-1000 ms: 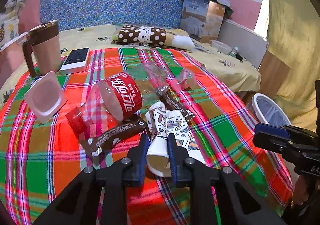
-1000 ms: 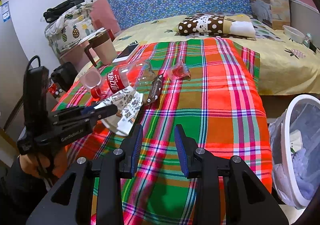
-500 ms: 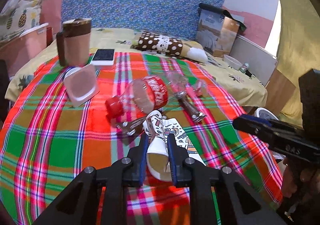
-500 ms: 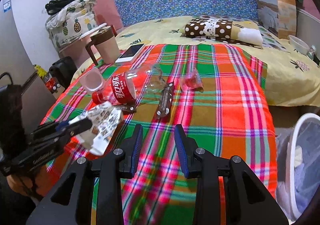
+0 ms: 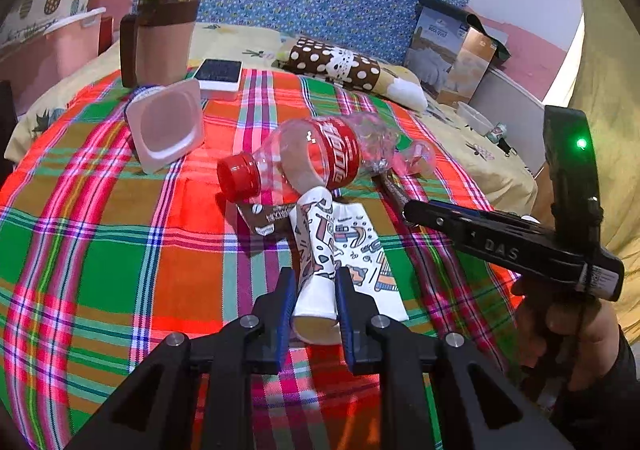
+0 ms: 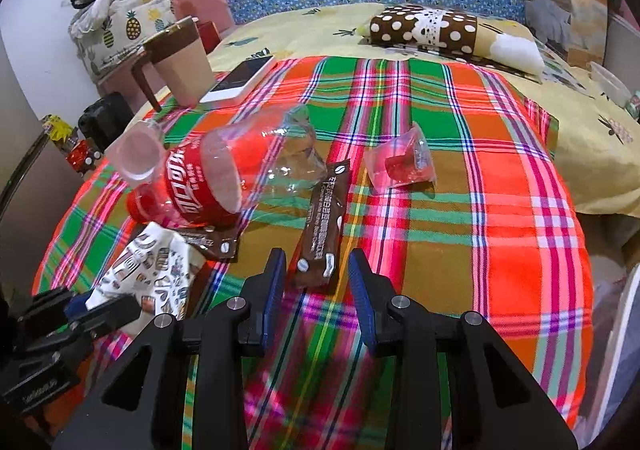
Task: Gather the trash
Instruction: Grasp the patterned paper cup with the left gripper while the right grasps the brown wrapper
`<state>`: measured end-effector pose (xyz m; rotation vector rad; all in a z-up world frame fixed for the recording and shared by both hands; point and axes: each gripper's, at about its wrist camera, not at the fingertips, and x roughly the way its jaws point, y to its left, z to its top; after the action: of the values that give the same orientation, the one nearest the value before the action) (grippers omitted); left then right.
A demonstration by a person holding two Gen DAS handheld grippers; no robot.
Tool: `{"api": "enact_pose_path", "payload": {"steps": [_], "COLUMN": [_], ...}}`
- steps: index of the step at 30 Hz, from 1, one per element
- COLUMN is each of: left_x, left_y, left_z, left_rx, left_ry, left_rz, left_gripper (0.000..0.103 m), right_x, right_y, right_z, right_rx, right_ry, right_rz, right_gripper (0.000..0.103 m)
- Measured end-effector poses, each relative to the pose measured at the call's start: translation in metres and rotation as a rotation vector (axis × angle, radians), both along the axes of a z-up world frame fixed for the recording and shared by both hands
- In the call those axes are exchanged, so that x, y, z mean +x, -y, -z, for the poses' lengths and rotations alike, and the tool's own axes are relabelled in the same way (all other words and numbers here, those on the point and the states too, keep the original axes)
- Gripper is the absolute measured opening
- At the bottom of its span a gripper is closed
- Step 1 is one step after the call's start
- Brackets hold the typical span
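Note:
My left gripper (image 5: 314, 300) is shut on a crushed patterned paper cup (image 5: 318, 262), held over the plaid cloth (image 5: 120, 250); the cup also shows in the right wrist view (image 6: 156, 274). My right gripper (image 6: 318, 284) is open, its fingers on either side of the near end of a brown wrapper (image 6: 324, 226). A crushed cola bottle (image 6: 224, 178) with a red cap (image 5: 239, 176) lies behind, over a second brown wrapper (image 6: 212, 242). A clear plastic jelly cup (image 6: 402, 166) lies further right.
A pink yoghurt tub (image 5: 166, 126), a brown-lidded mug (image 5: 162, 38) and a phone (image 5: 220, 74) sit at the cloth's far left. A dotted pillow (image 6: 440, 30) lies behind. A bin edge (image 6: 628, 330) shows at the right.
My right gripper moved forward and down over the cloth until its fingers flank the brown wrapper. My left gripper kept the paper cup and swung left, away from the bin.

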<state>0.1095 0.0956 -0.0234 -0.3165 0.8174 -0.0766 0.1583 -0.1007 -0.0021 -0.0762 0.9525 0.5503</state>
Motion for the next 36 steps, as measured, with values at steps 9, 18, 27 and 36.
{"api": "enact_pose_path", "payload": {"steps": [9,18,27,36], "left_x": [0.004,-0.005,-0.015,-0.017], "left_y": [0.008,0.027,0.049,0.08], "left_z": [0.004,0.0,-0.01,-0.021], "left_rx": [0.002,0.019,0.024,0.026], "left_ry": [-0.013,0.003,0.022,0.05], "left_rz": [0.004,0.013,0.049,0.113], "left_gripper": [0.02,0.019,0.019,0.019], "right_x": [-0.004,-0.03,-0.046,-0.057], "right_y": [0.003,0.028,0.058,0.088], "right_z": [0.001,-0.008,-0.02,-0.026], "right_rx": [-0.017,0.014,0.063,0.095], "right_ry": [0.005,0.021,0.034,0.051], "right_rz": [0.002,0.01,0.053,0.123], "right_gripper": [0.011,0.006,0.006,0.006]}}
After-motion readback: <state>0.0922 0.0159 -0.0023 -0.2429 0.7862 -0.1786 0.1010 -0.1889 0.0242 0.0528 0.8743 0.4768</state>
